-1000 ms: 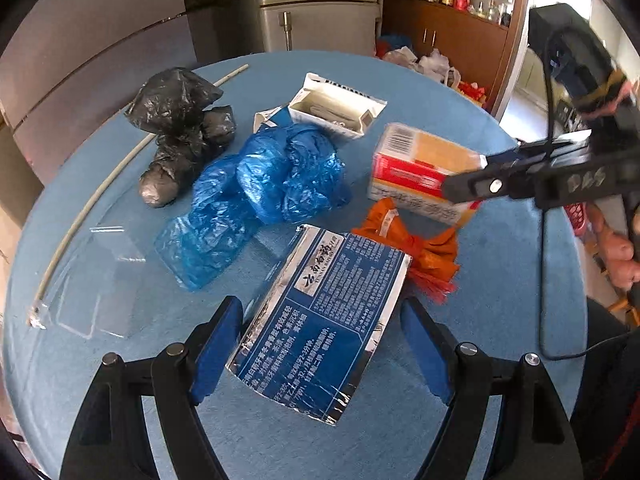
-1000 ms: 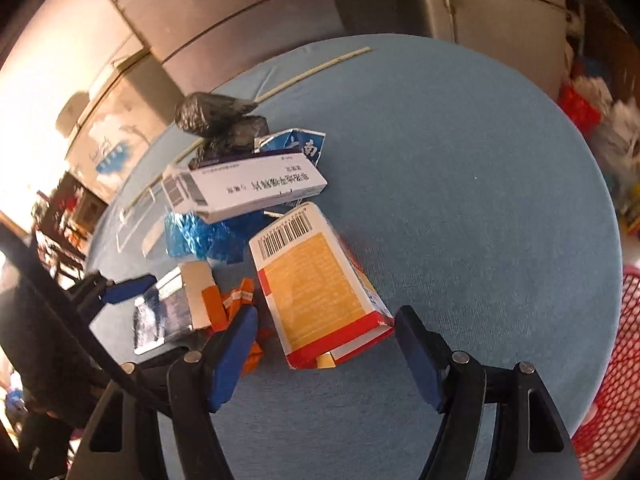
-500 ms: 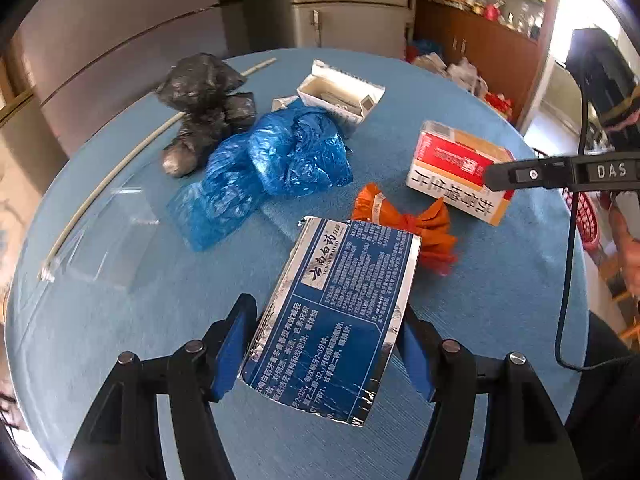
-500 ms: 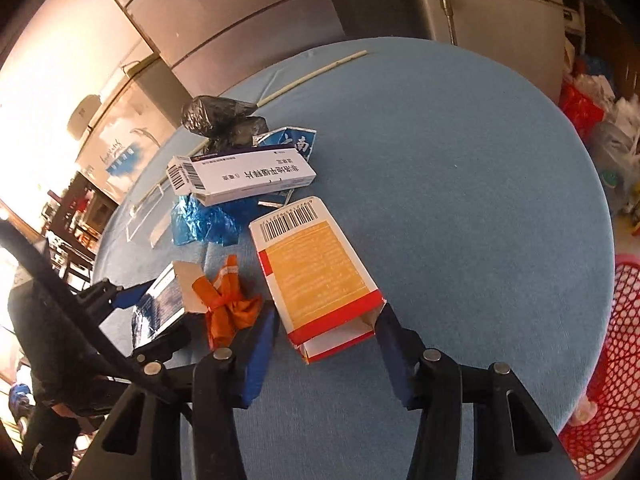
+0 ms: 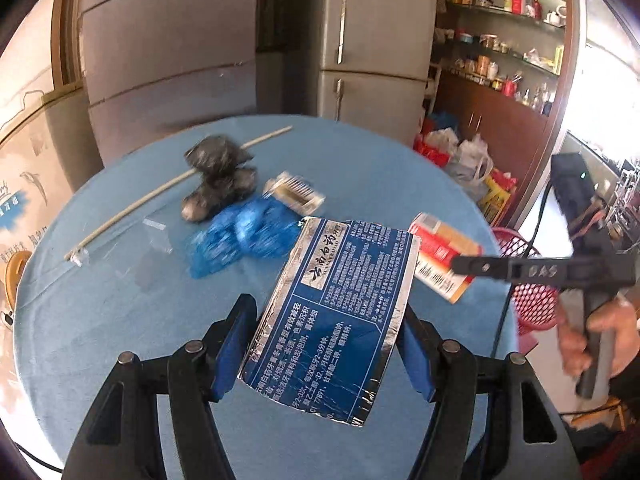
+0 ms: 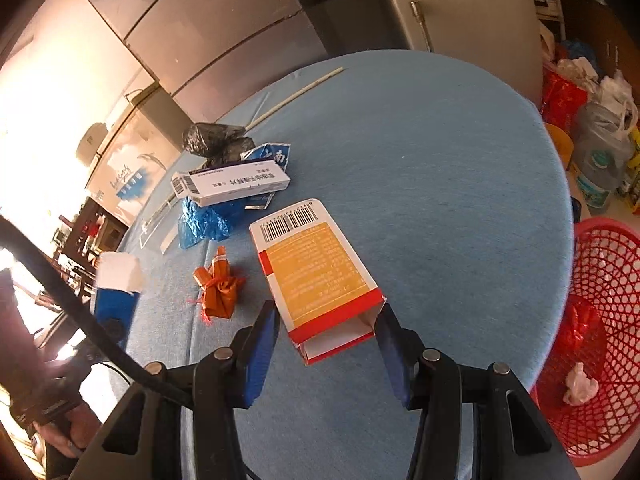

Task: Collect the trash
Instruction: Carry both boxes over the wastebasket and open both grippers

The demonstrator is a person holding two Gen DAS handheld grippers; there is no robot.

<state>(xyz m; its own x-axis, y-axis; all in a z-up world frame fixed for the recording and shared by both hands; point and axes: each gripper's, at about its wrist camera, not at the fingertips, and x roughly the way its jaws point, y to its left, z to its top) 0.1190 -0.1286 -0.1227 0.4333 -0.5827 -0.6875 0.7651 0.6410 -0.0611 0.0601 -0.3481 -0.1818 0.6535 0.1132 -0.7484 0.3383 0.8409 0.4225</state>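
Note:
My left gripper (image 5: 326, 344) is shut on a flat blue and silver carton (image 5: 334, 316) and holds it lifted above the round blue table (image 5: 120, 320). My right gripper (image 6: 326, 328) is closed onto the open end of a red and orange box (image 6: 316, 276), which seems just lifted off the table. An orange wrapper (image 6: 220, 288), a blue plastic bag (image 6: 204, 220), a white box (image 6: 232, 182) and a black bag (image 6: 216, 142) lie on the table. The blue bag (image 5: 240, 240) and black bag (image 5: 218, 176) also show in the left wrist view.
A red mesh basket (image 6: 600, 340) with some trash stands on the floor right of the table. A thin white rod (image 5: 168, 188) and a clear plastic sheet (image 5: 132, 240) lie at the table's far left. A fridge and cupboards stand behind.
My left gripper closed on the blue carton and lifted it off the table. My right gripper narrowed onto the red and orange box's open end.

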